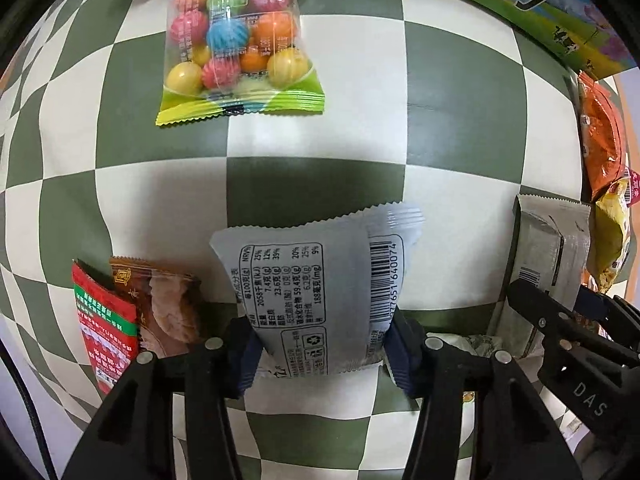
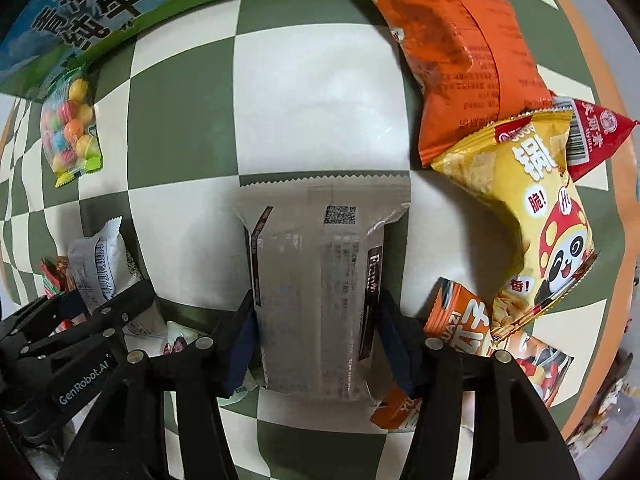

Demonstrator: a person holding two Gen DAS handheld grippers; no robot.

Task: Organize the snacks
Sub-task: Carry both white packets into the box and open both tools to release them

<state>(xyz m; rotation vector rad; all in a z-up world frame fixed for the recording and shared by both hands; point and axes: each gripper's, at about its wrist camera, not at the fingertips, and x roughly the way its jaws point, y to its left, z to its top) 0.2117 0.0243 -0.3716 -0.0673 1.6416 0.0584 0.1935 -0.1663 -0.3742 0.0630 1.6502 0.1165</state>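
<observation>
Crinkly pale packet pinched in left hand-held gripper; right hand-held gripper clamps matte silver wrapper.

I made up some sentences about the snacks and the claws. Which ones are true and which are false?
1. The left claw grips a pale blue packet. True.
2. The right claw is open with nothing between its fingers. False: it grips a silver packet.
3. The gumball bag lies on the checkered cloth. True.
4. The yellow panda chip bag lies far from the orange bag. False: it overlaps it.
</observation>
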